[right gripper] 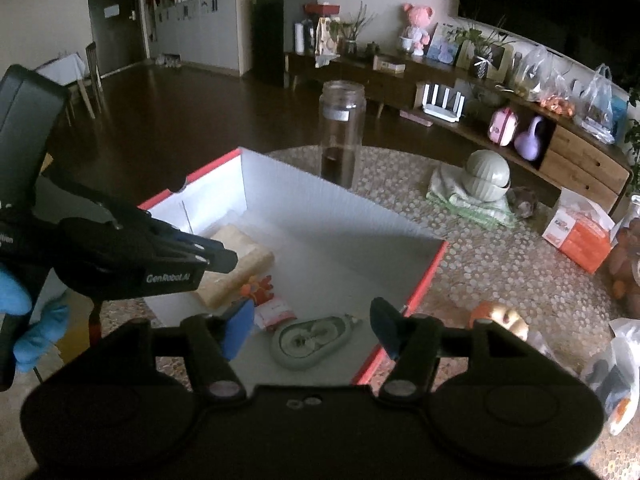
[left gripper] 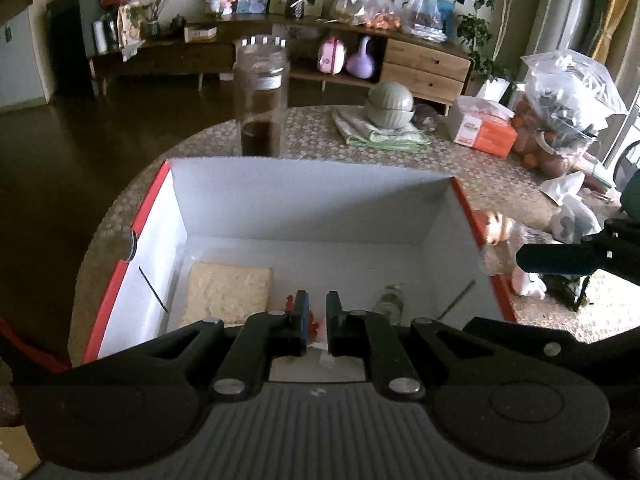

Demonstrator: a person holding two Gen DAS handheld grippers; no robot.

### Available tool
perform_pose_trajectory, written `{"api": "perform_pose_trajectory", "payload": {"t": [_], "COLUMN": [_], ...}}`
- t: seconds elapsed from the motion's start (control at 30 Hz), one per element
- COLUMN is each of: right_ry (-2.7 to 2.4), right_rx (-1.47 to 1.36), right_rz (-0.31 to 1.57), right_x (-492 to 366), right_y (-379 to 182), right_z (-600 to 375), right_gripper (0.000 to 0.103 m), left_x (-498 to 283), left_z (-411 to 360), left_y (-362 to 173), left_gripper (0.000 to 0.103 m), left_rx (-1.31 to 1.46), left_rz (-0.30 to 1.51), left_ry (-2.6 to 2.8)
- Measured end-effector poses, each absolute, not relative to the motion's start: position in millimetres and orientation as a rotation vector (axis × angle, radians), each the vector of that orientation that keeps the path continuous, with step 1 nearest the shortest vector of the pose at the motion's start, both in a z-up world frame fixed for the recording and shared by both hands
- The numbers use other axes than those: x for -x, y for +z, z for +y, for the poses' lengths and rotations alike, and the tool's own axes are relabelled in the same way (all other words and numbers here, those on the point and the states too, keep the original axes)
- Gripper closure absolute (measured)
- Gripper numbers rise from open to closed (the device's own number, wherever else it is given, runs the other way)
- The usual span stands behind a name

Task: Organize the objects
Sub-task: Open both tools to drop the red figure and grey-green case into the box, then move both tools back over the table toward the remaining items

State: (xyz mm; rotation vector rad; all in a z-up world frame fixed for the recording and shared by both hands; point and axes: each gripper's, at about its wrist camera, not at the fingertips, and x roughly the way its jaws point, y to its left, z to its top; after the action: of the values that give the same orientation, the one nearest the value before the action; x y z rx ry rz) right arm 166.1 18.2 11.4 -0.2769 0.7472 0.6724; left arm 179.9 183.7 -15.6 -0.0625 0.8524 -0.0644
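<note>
A white box with red rims stands on the round table. Inside lie a yellow sponge, a small red-and-white packet and a grey correction-tape dispenser, whose clear end shows in the left wrist view. My left gripper hovers over the box's near edge with a narrow gap between its jaws, nothing in it; it also shows in the right wrist view. My right gripper is open and empty above the dispenser.
A tall glass jar stands behind the box. Right of it are a grey-green lidded bowl on a cloth, an orange tissue pack, an orange toy and plastic bags.
</note>
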Motion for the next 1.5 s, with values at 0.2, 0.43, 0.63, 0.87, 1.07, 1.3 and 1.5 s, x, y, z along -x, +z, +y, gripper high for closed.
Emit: {"api": "perform_pose_trajectory", "payload": {"t": [0.2, 0.43, 0.63, 0.87, 1.07, 1.3, 1.5], "right_ry": [0.652, 0.639, 0.608, 0.543, 0.489, 0.45, 0.416], "right_rx": [0.269, 0.246, 0.23, 0.2, 0.197, 0.172, 0.129], "right_rz": [0.716, 0.684, 0.674, 0.685, 0.684, 0.698, 0.695], "right_x": [-152.4, -136.1, -126.6, -123.2, -120.7, -122.4, -132.2], "right_y": [22.7, 34.2, 35.4, 29.2, 21.6, 6.3, -7.3], "right_z": [-3.5, -40.0, -83.5, -139.3, -181.7, -225.9, -252.9], "right_gripper": [0.035, 0.031, 0.029, 0.029, 0.026, 0.02, 0.013], "left_x": [-167.1, -153.0, -141.0, -134.9, -130.3, -126.8, -140.1], "left_z": [168.6, 143.9, 114.6, 79.7, 45.4, 2.7, -26.7], "left_y": [-1.6, 8.0, 10.5, 11.8, 10.0, 5.0, -9.0], "left_gripper": [0.094, 0.093, 0.091, 0.077, 0.075, 0.028, 0.018], "left_rx": [0.074, 0.049, 0.03, 0.023, -0.011, -0.059, -0.046], "left_rz": [0.847, 0.827, 0.812, 0.799, 0.794, 0.75, 0.761], "left_ry": [-0.08, -0.08, -0.106, -0.136, -0.18, -0.235, -0.276]}}
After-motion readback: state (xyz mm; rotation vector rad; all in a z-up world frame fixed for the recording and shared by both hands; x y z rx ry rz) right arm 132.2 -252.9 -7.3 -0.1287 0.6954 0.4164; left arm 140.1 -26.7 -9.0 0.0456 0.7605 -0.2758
